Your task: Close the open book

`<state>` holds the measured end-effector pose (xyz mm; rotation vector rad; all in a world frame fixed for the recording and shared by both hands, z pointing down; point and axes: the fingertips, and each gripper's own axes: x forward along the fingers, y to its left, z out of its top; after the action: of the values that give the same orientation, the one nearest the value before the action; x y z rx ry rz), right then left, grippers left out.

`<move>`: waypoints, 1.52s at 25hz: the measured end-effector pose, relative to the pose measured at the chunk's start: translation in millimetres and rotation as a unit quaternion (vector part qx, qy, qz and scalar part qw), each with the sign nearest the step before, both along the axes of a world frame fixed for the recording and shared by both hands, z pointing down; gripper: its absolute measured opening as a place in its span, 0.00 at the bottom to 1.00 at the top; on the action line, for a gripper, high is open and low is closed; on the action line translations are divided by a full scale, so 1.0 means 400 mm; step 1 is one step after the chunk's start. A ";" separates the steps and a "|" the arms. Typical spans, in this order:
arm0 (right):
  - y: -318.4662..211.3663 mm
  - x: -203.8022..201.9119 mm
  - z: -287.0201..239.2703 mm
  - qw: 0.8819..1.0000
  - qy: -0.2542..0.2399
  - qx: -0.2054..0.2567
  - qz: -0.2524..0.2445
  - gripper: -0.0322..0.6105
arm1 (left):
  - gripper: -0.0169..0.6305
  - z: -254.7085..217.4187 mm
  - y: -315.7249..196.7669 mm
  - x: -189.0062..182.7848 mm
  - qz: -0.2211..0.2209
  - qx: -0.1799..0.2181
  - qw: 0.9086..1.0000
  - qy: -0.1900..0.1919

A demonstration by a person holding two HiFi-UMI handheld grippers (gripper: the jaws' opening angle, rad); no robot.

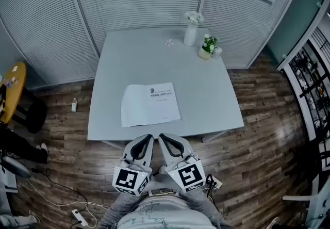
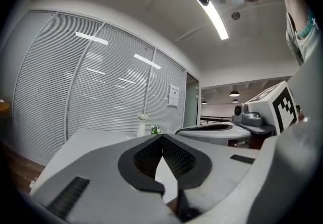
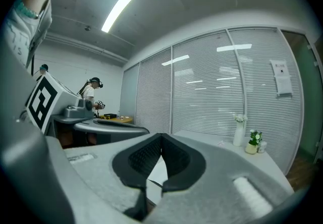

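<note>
Vase [image 1: 191, 33] + plant [image 1: 208, 46], far tbl [image 1: 216, 100] edge

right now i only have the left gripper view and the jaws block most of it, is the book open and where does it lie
observer: The book lies open and flat on the table, close to its near edge.
operator: are my grippers on it yet
observer: No. The left gripper and right gripper sit side by side at that edge, short of the book and not touching it.
operator: right jaws open
observer: Shut, with nothing between them.
</note>
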<state>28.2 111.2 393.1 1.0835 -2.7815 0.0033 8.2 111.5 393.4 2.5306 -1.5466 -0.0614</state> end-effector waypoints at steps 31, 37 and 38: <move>-0.470 -0.162 0.108 0.998 0.033 -0.041 0.045 0.05 | 0.02 0.107 -0.462 -0.171 0.048 -0.032 0.998 0.010; -0.536 -0.197 0.138 0.997 0.036 -0.045 0.059 0.05 | 0.02 0.129 -0.524 -0.208 0.070 -0.035 0.997 0.005; -0.544 -0.204 0.145 0.996 0.037 -0.046 0.061 0.05 | 0.02 0.136 -0.532 -0.216 0.073 -0.036 0.997 0.003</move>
<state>-53.4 -106.5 451.0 1.2032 -2.6175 0.1029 -78.1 -101.1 447.9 2.5750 -1.3319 0.0056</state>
